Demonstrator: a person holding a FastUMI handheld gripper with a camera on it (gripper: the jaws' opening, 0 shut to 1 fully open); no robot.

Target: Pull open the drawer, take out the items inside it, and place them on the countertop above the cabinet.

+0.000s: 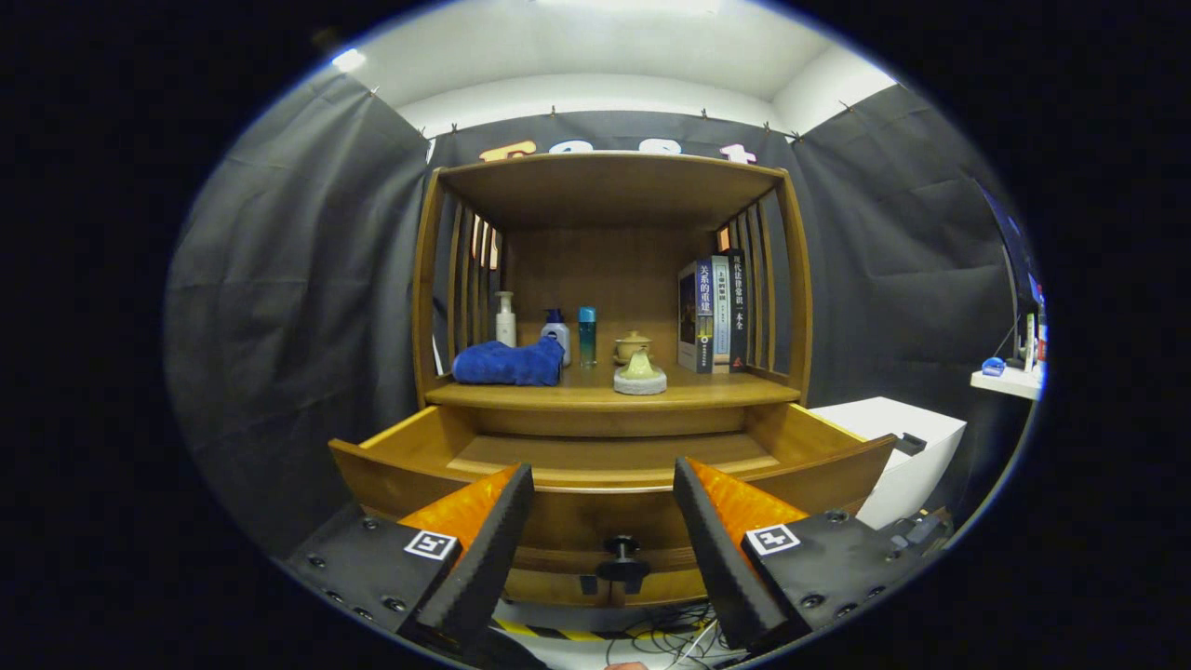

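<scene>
The wooden drawer (609, 454) stands pulled out toward me, its bare floor showing with nothing visible on it. Its dark knob (622, 551) sits on the front panel between my fingers. My gripper (603, 484) is open, level with the drawer's front rim, holding nothing. On the countertop (609, 393) above the drawer lie a blue towel (510, 363), a white pump bottle (505, 319), a small white bottle with a blue cap (556, 330), a teal bottle (587, 336), a small lidded pot (633, 345) and a pale green object on a round coaster (640, 372).
Several upright books (712, 314) lean against the slatted right side of the cabinet (796, 279). A white box (907, 456) stands to the cabinet's right. Cables and a striped tape line (558, 633) lie on the floor below the drawer front.
</scene>
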